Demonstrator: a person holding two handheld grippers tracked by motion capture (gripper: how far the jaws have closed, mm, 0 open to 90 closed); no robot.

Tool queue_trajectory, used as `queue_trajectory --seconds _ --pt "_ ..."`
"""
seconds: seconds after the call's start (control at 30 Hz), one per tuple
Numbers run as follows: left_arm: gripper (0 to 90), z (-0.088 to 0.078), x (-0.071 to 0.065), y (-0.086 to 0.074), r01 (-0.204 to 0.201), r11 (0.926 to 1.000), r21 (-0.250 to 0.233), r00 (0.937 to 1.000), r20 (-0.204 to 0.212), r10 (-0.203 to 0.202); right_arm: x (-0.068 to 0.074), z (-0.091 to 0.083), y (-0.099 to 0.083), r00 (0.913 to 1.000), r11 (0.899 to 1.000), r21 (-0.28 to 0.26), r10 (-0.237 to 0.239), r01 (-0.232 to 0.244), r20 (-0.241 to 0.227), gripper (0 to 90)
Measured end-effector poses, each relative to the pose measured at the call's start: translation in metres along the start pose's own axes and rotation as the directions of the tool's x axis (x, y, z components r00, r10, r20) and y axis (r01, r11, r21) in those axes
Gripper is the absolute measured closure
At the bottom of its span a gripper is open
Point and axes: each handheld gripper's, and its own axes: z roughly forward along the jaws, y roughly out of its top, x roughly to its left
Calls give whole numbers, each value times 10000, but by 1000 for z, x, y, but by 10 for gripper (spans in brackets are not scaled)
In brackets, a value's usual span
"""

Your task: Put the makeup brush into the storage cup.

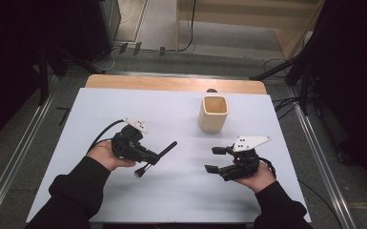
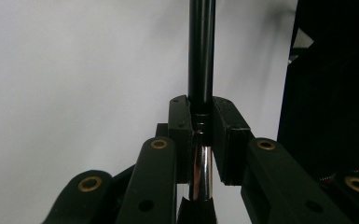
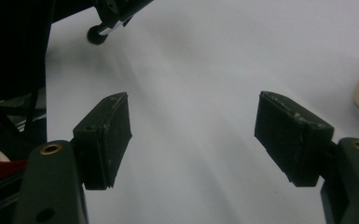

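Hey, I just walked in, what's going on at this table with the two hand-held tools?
A person sits at a white-covered table holding a gripping tool in each hand. The left tool is shut on a slim black brush with a chrome ferrule, gripping it near the ferrule, with its handle pointing toward a cream-coloured square cup standing at the far side. The right tool is open and holds nothing, hovering over bare tabletop. The brush is not in the cup.

No text, label, brand, number or sign can be read on anything in these three views.
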Motion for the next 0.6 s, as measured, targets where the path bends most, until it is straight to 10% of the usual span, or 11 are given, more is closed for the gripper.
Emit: queue_trajectory --seconds 0.33,0.6 --pt "798 6 -3 6 -611 9916 1141 9980 -105 626 4 13 17 9959 9953 706 -613 660 -662 275" --pt "798 13 -8 15 -1567 9632 2185 9874 111 1581 7 24 24 9915 9848 1375 -940 1058 -897 205"
